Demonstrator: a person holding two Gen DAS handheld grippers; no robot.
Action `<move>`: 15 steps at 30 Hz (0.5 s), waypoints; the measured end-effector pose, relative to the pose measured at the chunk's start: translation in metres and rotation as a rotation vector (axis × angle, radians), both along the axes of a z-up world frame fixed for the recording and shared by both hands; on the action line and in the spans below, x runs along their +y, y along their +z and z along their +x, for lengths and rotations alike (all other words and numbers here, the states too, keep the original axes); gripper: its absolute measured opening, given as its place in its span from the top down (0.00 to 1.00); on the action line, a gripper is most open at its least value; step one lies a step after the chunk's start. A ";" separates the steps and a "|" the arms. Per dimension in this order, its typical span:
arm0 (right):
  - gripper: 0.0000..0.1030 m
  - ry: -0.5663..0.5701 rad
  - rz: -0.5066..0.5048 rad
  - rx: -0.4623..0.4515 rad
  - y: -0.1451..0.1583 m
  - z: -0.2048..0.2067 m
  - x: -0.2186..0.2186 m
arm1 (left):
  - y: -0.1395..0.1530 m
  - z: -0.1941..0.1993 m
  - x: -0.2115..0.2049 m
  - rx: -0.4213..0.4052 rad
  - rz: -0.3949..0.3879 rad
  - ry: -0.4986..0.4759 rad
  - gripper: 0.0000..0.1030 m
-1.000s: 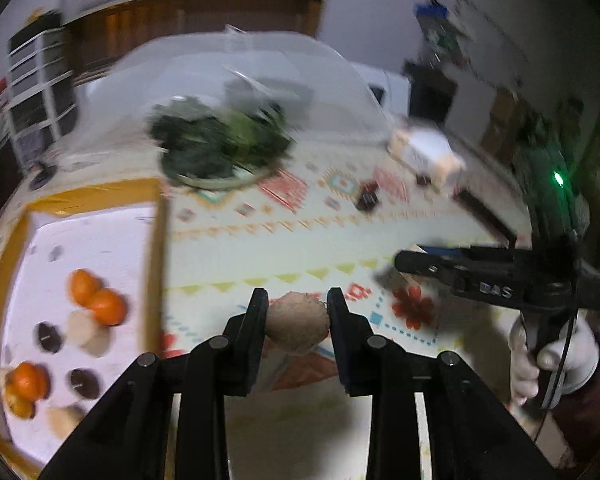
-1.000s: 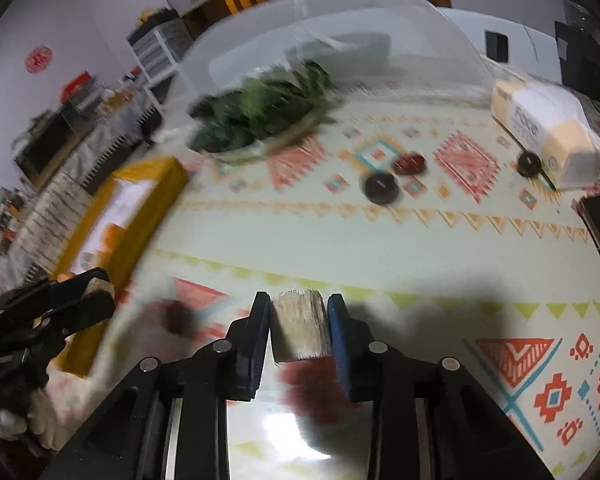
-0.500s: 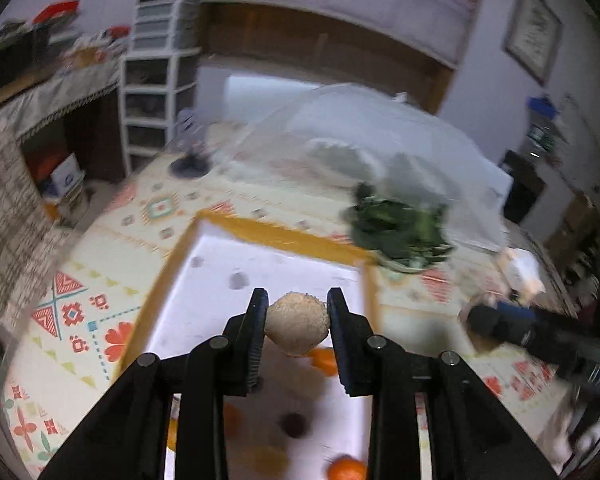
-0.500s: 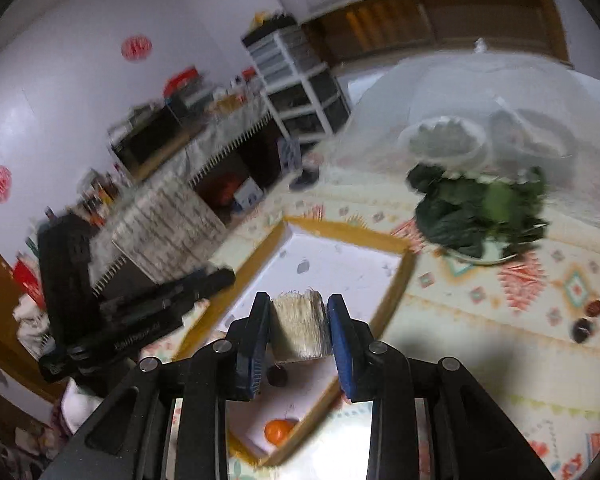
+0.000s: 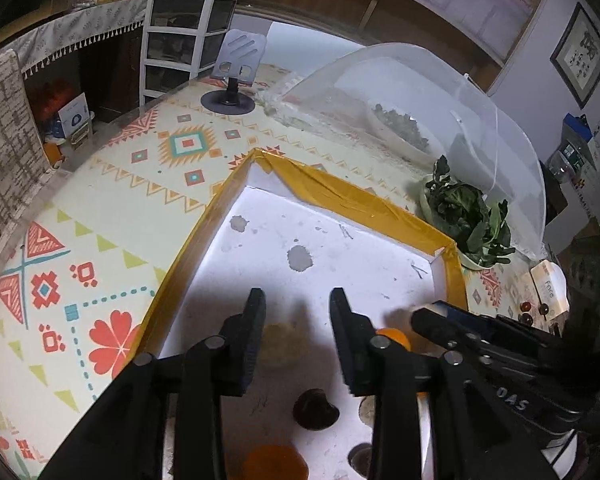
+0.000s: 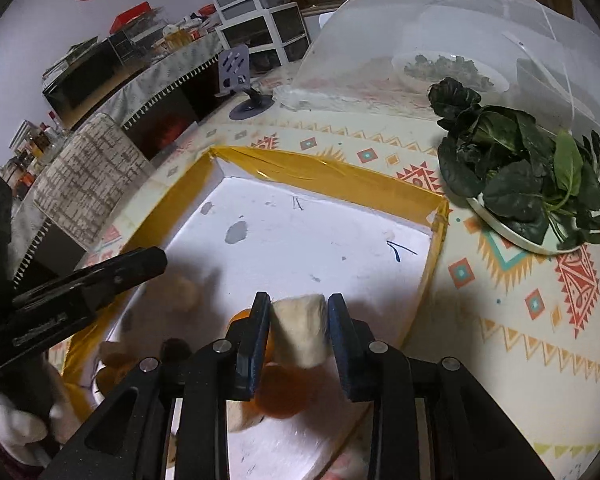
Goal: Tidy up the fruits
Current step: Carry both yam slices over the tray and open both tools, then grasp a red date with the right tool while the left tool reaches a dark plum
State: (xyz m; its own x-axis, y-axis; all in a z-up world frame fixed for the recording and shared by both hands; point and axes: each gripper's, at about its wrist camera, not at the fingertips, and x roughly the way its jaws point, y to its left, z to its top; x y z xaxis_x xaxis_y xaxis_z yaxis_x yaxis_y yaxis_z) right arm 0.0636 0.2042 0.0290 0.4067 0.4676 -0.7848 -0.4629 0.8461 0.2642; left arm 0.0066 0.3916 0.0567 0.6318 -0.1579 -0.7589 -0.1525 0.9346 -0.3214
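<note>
Left gripper (image 5: 296, 332) hangs over the tray (image 5: 352, 196), jaws opening, pads clear of the blurred tan round fruit (image 5: 278, 344) that sits between and just below them (released, dropping or just landed). It looks light, firm, a bit rough, and round, so it may roll; take it across its widest part. Right gripper (image 6: 298, 328) is clenched on a pale blocky fruit piece (image 6: 300, 330), softer-looking and cut, so squeeze it gently on the flat sides. An orange (image 6: 278, 396) lies right under that claw in the tray; a dark fruit (image 5: 315, 408) lies below the left claw. Versus a second ago: both claws were over the patterned tablecloth (image 5: 112, 208) gripping their pieces, now both are over the tray, and the left has let go.
</note>
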 end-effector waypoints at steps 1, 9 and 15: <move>0.69 -0.001 0.002 -0.001 0.000 0.000 0.000 | 0.000 0.000 0.000 -0.005 0.003 0.003 0.56; 0.64 -0.001 0.043 -0.054 0.019 -0.014 -0.011 | 0.029 -0.019 -0.012 -0.072 0.030 0.029 0.37; 0.59 -0.053 0.104 -0.094 0.041 -0.033 -0.061 | 0.070 -0.043 -0.050 -0.157 0.041 -0.006 0.27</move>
